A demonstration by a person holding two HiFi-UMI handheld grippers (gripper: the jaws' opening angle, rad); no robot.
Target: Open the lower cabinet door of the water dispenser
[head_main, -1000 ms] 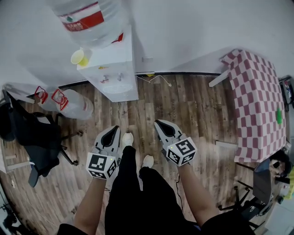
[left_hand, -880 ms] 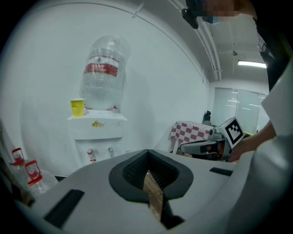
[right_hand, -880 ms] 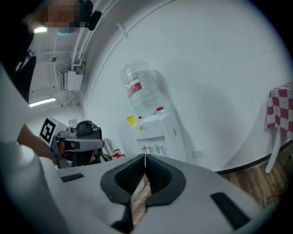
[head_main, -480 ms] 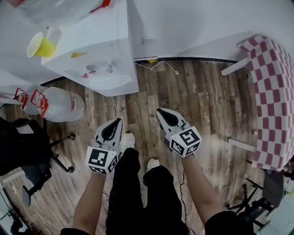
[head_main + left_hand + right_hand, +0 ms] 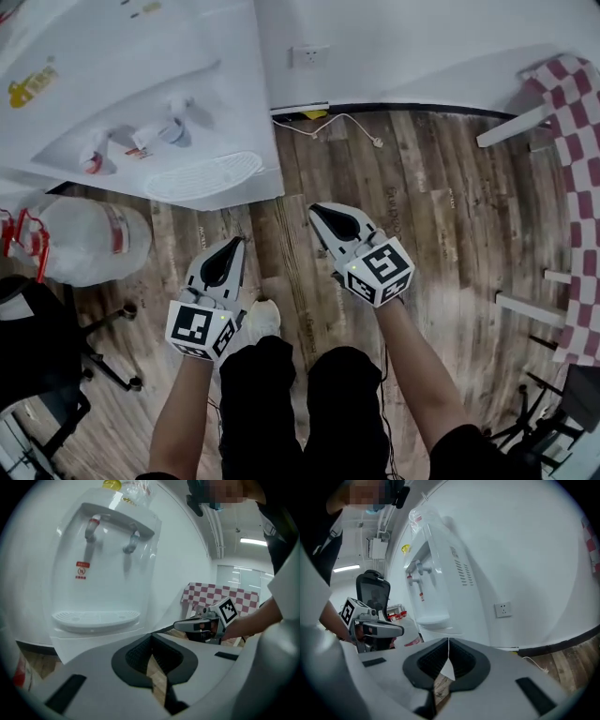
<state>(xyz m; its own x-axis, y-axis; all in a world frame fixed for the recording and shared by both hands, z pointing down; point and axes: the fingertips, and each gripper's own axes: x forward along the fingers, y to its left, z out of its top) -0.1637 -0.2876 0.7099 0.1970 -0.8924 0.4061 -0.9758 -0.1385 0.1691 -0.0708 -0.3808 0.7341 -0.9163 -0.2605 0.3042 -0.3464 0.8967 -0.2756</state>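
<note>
White plastic fills the upper left of the head view: the water dispenser looms far larger than a second ago. Its bottle and yellow cup have slid off the top edge, leaving only the two taps and the drip tray. The person has sunk low in front of it, which likely brings both tools towards the level of the lower cabinet door, judged to sit beneath the tray.

At frame centre, the left tool and right tool hang over the wooden floor, apart from the dispenser and touching nothing. Each has its jaws pressed together with nothing between them.

From above, the head view hides the door entirely. The left gripper view faces the dispenser's front. It shows the taps, the tray and a strip of white panel just under the tray, probably the door's top, with the rest behind the tool's own body. No handle can be made out. The right gripper view catches the dispenser from the side at centre left, with vents on its flank and a wall socket to the right. Reaching the door looks like the step in hand.
</note>
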